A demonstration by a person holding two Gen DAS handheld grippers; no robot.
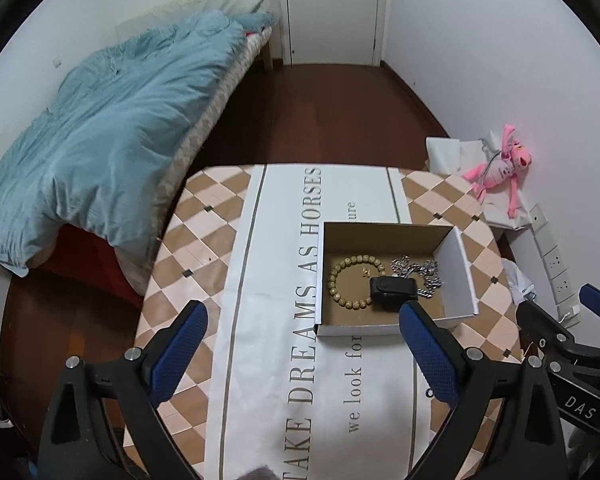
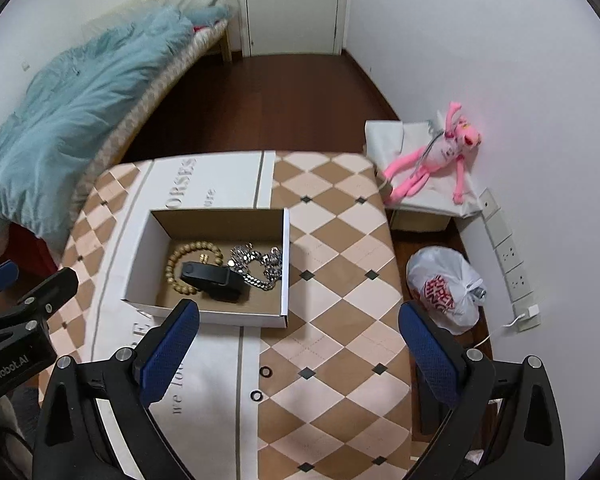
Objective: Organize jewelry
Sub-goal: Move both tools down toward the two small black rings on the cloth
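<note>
We hold left gripper [image 1: 300,344] and right gripper [image 2: 300,346] wide open, empty, before white cardboard box [image 2: 140,256] holding wooden bead bracelet [image 2: 176,268]; only right view shows knotted white plastic bag [image 2: 446,290].

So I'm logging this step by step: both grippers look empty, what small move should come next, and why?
Probably bring the right gripper down toward the two small dark rings on the table just ahead of it. The box already holds the bead bracelet, the silver chain and a black item; the rings appear to be all that lies outside. Both grippers are open and empty.
</note>
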